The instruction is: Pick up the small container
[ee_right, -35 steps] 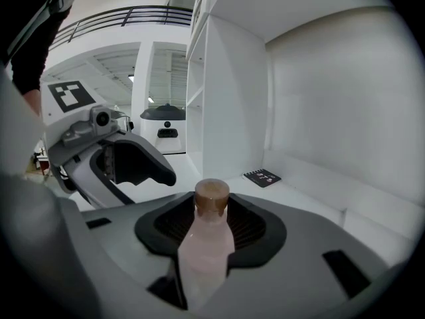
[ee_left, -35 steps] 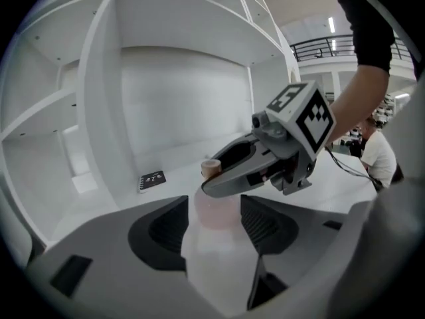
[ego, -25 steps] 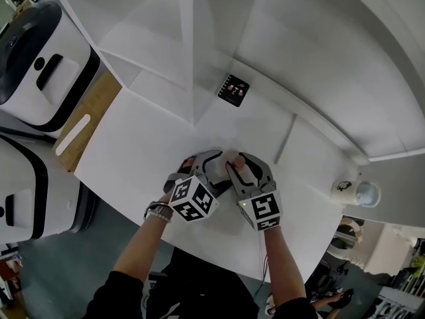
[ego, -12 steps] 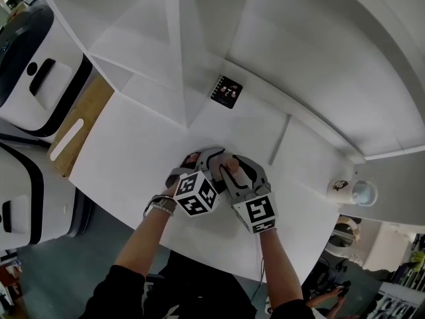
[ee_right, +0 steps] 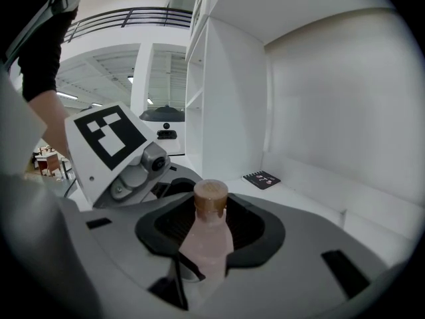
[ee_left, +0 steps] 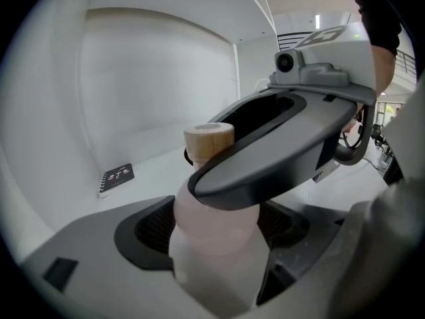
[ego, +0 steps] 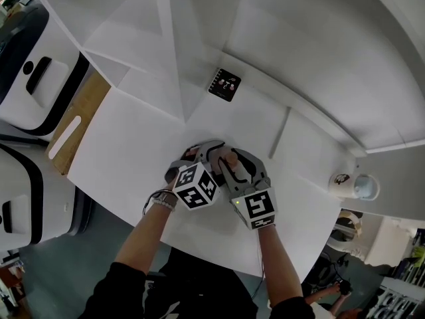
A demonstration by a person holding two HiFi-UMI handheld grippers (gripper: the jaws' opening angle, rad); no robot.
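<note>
Because both tools meet on one thing, the small container, a pale pink bottle w/ a wooden cap, stands upright between two pairs of jaws at once; the right gripper has its pads pressed on the body below the neck, so it prob. bears the load; the left gripper has just been opening its jaws, which stand wide w/ the bottle between them and the pads not clearly pressing, which reads as a steadying hold let go; one jaw of the right gripper crosses in front of the bottle in the left gripper view, so the two tools are packed tight, touching or nearly so; whether the bottle's base rests on the white table can't be told, since the tools hide it; room is good: bare tabletop lies round the hands, the notebook is well apart toward the back wall, the upright divider stands behind-left, the cup sits far off at the right edge; the near table edge runs under the forearms, so straight up looks the freest way out.
</note>
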